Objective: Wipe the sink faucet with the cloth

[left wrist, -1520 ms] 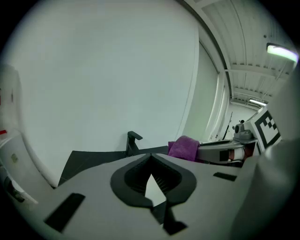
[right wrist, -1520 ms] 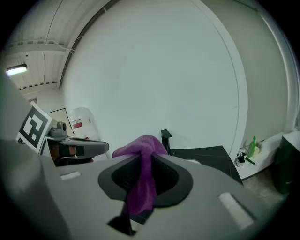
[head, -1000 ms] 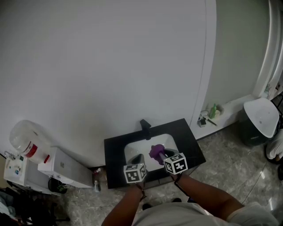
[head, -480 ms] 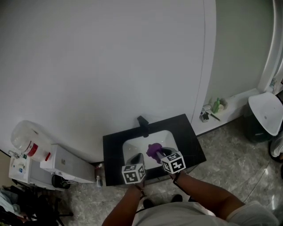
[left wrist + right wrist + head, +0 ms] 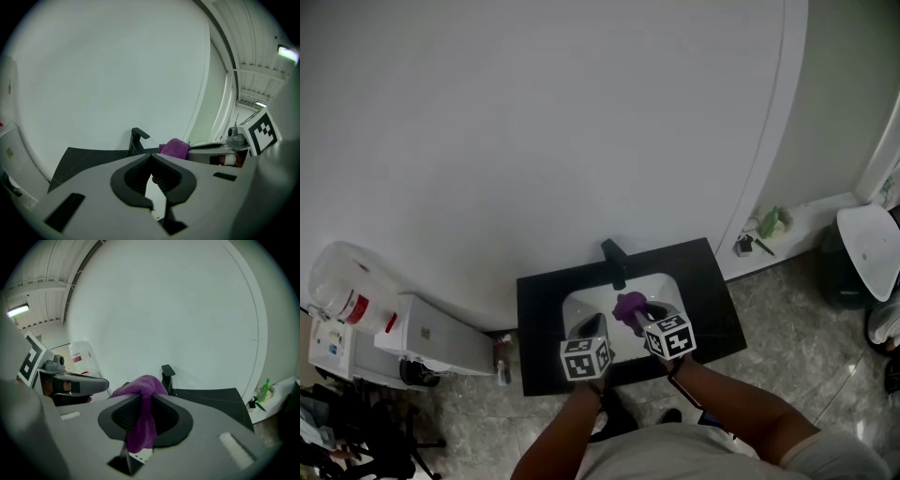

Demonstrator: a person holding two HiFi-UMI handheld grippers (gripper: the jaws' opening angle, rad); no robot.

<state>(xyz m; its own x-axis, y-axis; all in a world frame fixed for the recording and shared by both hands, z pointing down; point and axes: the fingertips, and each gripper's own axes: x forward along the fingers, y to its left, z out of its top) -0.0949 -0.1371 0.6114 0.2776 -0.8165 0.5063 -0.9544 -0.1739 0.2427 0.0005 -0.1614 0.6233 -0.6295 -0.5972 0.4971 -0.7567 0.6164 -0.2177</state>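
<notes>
A black faucet [image 5: 613, 257] stands at the back of a white sink basin [image 5: 586, 306] set in a black counter [image 5: 542, 309]. My right gripper [image 5: 643, 312] is shut on a purple cloth [image 5: 629, 306], held over the basin a little in front of the faucet. In the right gripper view the cloth [image 5: 142, 416] bunches between the jaws, with the faucet [image 5: 167, 376] just beyond. My left gripper [image 5: 592, 327] hovers over the basin's front left, shut with nothing in it. In the left gripper view the faucet [image 5: 137, 140] and cloth [image 5: 175, 148] lie ahead.
A plain white wall [image 5: 534, 122] rises right behind the counter. A white cabinet [image 5: 441, 337] and a water bottle [image 5: 342, 286] stand to the left. Small bottles [image 5: 772, 223] sit on a ledge to the right, and a white bin [image 5: 872, 248] at far right.
The head camera's framing has shifted slightly. Both grippers and the cloth keep about the same place over the basin, the cloth a touch nearer the faucet.
</notes>
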